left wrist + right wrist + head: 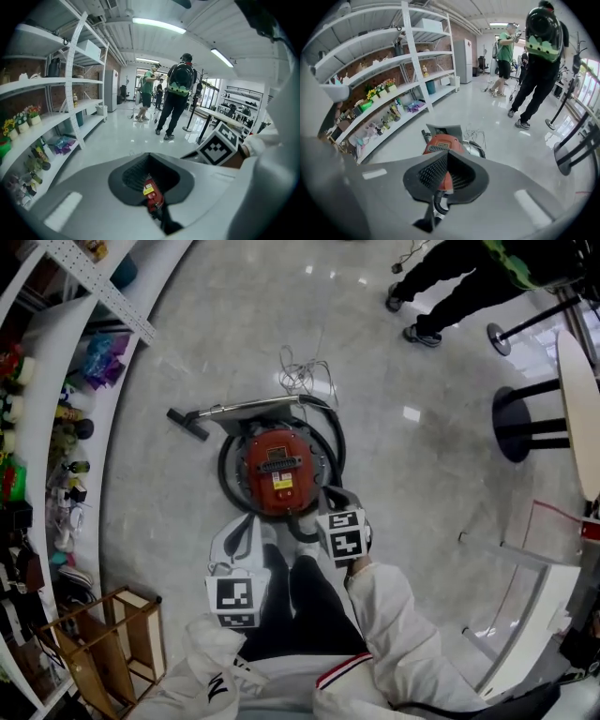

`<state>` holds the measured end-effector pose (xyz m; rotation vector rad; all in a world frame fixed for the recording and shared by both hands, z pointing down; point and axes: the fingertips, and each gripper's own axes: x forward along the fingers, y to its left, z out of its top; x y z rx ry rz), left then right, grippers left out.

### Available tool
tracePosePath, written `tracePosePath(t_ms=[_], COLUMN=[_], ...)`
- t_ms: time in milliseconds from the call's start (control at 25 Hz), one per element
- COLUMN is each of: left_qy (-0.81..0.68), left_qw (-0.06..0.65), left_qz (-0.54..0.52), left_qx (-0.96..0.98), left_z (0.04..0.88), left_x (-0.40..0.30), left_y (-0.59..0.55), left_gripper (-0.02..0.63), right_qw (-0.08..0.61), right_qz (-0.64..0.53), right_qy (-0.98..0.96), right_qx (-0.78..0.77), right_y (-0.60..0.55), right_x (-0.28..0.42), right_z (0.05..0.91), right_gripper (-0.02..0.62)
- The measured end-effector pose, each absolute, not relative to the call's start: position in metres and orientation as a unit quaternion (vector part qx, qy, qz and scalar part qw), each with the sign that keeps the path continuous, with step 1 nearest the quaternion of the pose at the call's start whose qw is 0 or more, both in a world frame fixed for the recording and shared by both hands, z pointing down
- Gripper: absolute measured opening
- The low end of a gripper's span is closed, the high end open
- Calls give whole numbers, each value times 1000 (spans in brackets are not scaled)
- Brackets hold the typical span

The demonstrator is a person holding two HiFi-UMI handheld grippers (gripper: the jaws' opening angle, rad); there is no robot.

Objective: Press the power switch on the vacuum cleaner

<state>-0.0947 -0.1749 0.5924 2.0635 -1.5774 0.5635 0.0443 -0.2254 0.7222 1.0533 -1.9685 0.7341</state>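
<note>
Pale polished floor (403,474) underfoot, lined on the left by white shelves (56,381) crowded with small goods. Counted one red vacuum cleaner (279,465) lying on that floor straight ahead of the feet, one black hose (333,432) looped around it, one metal tube ending in a black nozzle (187,423) across its far side, and one loose tangle of cable (302,371) just beyond. Could not pick out the power switch on the red body.

Counted two grippers. Held the left gripper (240,526) low beside the dark trouser legs (300,606), short of the vacuum cleaner, aimed forward and down. Found its fingers (84,197) closed together and gripping nothing, the hollow between them framing the red body well below. Held the right gripper (333,498) further forward, over the near right edge of the vacuum cleaner, at the end of a white sleeve (394,615). Found its fingers (525,206) likewise pressed together and empty.

Noted one wooden rack (122,634) near the left foot, and two people standing well down the room: one with a backpack (541,42), one in a green shirt (505,47).
</note>
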Motion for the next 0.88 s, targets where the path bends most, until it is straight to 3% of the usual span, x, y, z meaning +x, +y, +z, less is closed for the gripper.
tracePosePath(t_ms=[880], left_qy=[-589], left_qw=[141], left_qz=[153], left_qx=[781], left_z=[445], left_x=[-97], left_y=[-214], left_gripper=[0], right_qw=[217], right_qz=[192], right_qy=[-820], right_qx=[493], right_y=[-270], right_x=[85], right_z=[456], right_gripper=[0])
